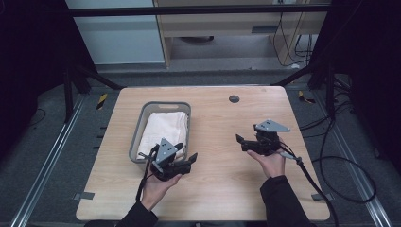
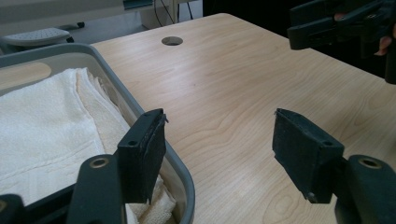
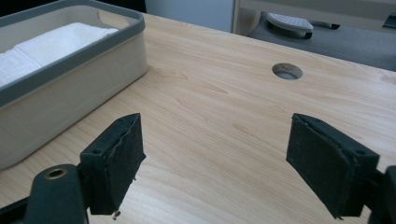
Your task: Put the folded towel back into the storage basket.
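Note:
A grey-rimmed basket (image 1: 165,103) stands on the left half of the wooden table (image 1: 222,189), with a folded white towel (image 1: 163,130) lying flat inside it. My left gripper (image 1: 187,150) hovers at the basket's near right corner, open and empty. In the left gripper view one jaw hangs over the basket rim (image 2: 116,79) and towel (image 2: 46,116), the other over bare wood, around the gripper's middle (image 2: 219,140). My right gripper (image 1: 240,143) is over the table's right half and points left toward the basket (image 3: 70,60). It is open (image 3: 215,154) with only tabletop between the pads.
A round cable hole (image 1: 233,99) sits near the table's far edge. Black cables trail off the right side onto the floor. Dark frame legs and a pale cabinet stand beyond the table.

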`<state>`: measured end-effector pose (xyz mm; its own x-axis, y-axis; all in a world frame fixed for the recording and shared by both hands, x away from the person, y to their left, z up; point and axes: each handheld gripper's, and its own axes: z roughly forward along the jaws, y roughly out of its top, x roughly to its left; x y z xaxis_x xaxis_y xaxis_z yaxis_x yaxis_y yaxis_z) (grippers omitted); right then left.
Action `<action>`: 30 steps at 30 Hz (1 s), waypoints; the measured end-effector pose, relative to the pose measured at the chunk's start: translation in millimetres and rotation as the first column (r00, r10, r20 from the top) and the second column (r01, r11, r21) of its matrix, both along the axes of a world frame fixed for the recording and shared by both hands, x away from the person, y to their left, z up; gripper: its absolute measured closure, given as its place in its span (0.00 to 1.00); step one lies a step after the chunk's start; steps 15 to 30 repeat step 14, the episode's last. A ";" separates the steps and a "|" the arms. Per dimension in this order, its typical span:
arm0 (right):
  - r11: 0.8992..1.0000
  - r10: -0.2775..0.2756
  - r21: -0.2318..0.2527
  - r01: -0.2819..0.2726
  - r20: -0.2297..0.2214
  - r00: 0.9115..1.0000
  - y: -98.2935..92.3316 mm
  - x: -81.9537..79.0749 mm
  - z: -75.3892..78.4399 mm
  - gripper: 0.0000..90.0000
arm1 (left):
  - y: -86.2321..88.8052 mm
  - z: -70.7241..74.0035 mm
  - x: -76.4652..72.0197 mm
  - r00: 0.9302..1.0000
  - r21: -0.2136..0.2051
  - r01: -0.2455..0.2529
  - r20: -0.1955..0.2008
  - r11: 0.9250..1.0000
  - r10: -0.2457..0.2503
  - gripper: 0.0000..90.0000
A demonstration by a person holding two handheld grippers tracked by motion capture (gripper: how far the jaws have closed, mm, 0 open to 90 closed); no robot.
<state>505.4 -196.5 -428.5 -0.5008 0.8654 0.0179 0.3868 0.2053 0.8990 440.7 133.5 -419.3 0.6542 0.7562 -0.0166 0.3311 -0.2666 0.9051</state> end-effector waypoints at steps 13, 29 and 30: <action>1.000 0.014 -0.007 -0.014 0.012 1.000 -40.3 -21.9 -19.4 0.28 | 1.8 -11.4 -2.1 1.000 0.036 0.010 -0.019 0.999 -0.009 0.48; 1.000 0.013 -0.010 -0.012 0.013 1.000 -42.6 -23.4 -21.0 0.28 | 1.9 -12.4 -2.7 1.000 0.039 0.014 -0.022 0.999 -0.013 0.48; 1.000 0.013 -0.010 -0.012 0.013 1.000 -42.6 -23.4 -21.0 0.28 | 1.9 -12.4 -2.7 1.000 0.039 0.014 -0.022 0.999 -0.013 0.48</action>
